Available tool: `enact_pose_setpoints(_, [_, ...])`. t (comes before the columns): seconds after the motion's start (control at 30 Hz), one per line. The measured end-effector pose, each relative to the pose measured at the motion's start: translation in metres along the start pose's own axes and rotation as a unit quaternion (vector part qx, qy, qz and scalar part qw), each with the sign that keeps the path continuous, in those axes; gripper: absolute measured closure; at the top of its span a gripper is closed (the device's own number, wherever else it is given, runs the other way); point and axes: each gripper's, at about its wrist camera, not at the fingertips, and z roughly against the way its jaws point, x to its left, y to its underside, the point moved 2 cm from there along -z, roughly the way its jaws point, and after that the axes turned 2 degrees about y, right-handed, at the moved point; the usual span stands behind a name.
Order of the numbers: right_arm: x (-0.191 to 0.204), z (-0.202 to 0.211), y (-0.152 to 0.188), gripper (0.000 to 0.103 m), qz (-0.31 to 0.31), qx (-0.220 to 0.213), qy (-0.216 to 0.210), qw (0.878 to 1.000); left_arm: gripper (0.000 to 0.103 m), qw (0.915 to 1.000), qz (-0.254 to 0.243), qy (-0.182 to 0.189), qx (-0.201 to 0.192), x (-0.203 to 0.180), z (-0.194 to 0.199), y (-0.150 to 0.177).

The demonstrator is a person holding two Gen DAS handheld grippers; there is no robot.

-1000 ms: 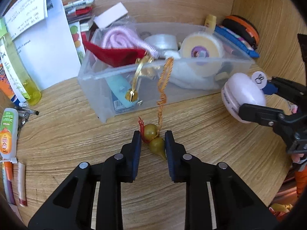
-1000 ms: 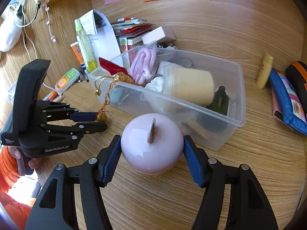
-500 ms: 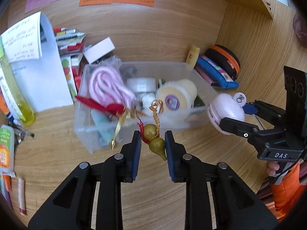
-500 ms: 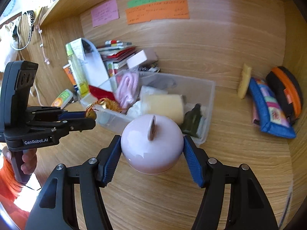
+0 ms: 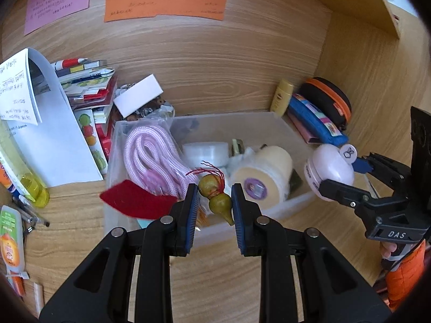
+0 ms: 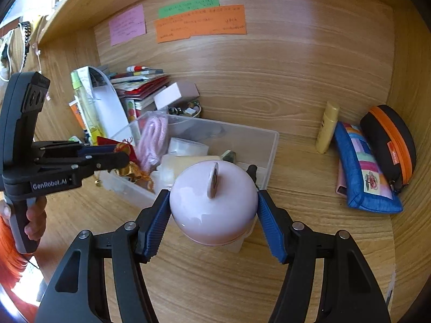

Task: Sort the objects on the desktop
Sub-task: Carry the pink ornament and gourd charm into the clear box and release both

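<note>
- The left gripper [image 5: 215, 202] is closed as far as it goes on a small gourd charm [image 5: 217, 197]; the olive-green double bulb sits between the blue pads, and red threads stick out from its top.
- This charm hangs in the air above the front edge of the clear plastic bin [image 5: 285, 123], not touching the desk [image 5: 210, 282].
- The right gripper [image 6: 212, 202] stands about half open, and its two pads press on the sides of a round pale-pink case [image 6: 212, 202] (a small disc tag stands up on its top).
- In the left wrist view the pink case appears at the right side of the bin, just beside its right wall and above the desk – lifted, not resting.
- Inside the bin lie a coil of pink cord [image 5: 150, 158], a cream roll with a purple label [image 5: 260, 177], a white tape roll [image 5: 206, 152] and a piece of red felt [image 5: 134, 202] that leans over the front-left corner.
- Behind the bin, at the back wall, stand a yellow tube [image 6: 327, 126], a blue pencil pouch [image 6: 366, 172] and a black case with orange zip [image 6: 388, 140] – all well apart from both grippers.
- At the left of the bin is a stack of booklets [image 5: 89, 80] and a curled white sheet [image 5: 51, 140].
- A hand [image 6: 35, 215] holds the left gripper's handle in the right wrist view.
</note>
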Motion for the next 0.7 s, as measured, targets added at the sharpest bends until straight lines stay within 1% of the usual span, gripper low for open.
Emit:
enact_pose_setpoints(0.17, [-0.005, -0.012, -0.004, 0.043, -0.003, 0.007, 0.001, 1.0, 0.079, 0.9999, 0.006, -0.008, 0.01, 0.006, -0.014, -0.002])
enact_pose_setpoints(0.33, [-0.003, -0.019, -0.008, 0.043, 0.004, 0.008, 0.006, 1.0, 0.079, 0.9998, 0.003, -0.004, 0.019, 0.007, -0.023, 0.001])
enact_pose_setpoints(0.5, [-0.006, -0.028, -0.009, 0.043, 0.007, 0.015, 0.01, 1.0, 0.079, 0.9998, -0.007, -0.015, 0.012, 0.005, -0.027, 0.001])
enact_pose_setpoints(0.6, [-0.005, -0.031, -0.009, 0.043, 0.016, 0.013, 0.018, 1.0, 0.079, 0.9994, -0.018, -0.027, 0.012, 0.002, -0.03, 0.002])
enact_pose_setpoints(0.67, [-0.004, -0.031, -0.008, 0.043, 0.019, 0.012, 0.02, 1.0, 0.076, 0.9991, -0.024, -0.033, 0.014, 0.001, -0.033, 0.004])
enact_pose_setpoints(0.7, [-0.004, -0.031, -0.008, 0.043, 0.022, 0.012, 0.022, 0.999, 0.072, 0.999, -0.024, -0.033, 0.014, 0.001, -0.033, 0.004])
